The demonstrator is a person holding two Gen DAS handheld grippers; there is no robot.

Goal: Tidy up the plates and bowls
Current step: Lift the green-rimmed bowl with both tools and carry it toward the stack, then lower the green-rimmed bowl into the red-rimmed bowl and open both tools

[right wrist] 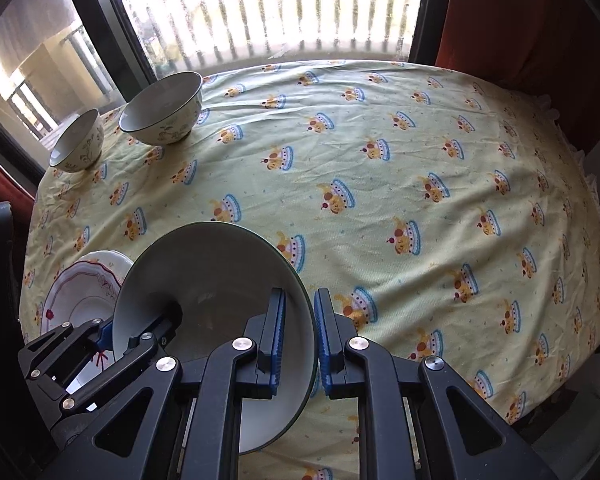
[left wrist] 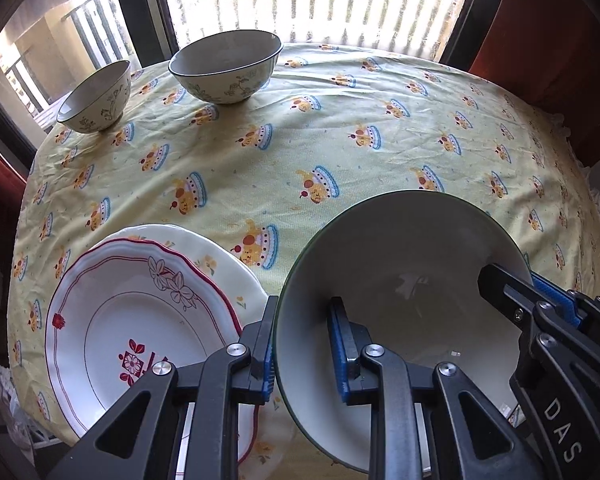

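Observation:
A large white bowl (left wrist: 400, 280) with a dark green rim is near the table's front edge. My left gripper (left wrist: 306, 344) straddles its left rim, one finger outside and one inside, with a clear gap at the inner pad. My right gripper (right wrist: 300, 336) straddles its right rim (right wrist: 300, 280), pads close on both sides. The right gripper also shows in the left wrist view (left wrist: 540, 304). Two stacked plates (left wrist: 140, 312), the top one white with red trim, lie left of the bowl. A medium floral bowl (left wrist: 226, 66) and a small floral bowl (left wrist: 96, 96) stand at the far left.
The round table wears a yellow patterned cloth (left wrist: 340, 140). A bright window with railings (left wrist: 320, 0) is behind it. Red chairs (left wrist: 548, 40) stand at the far right and left. The table's right half holds only cloth (right wrist: 460, 200).

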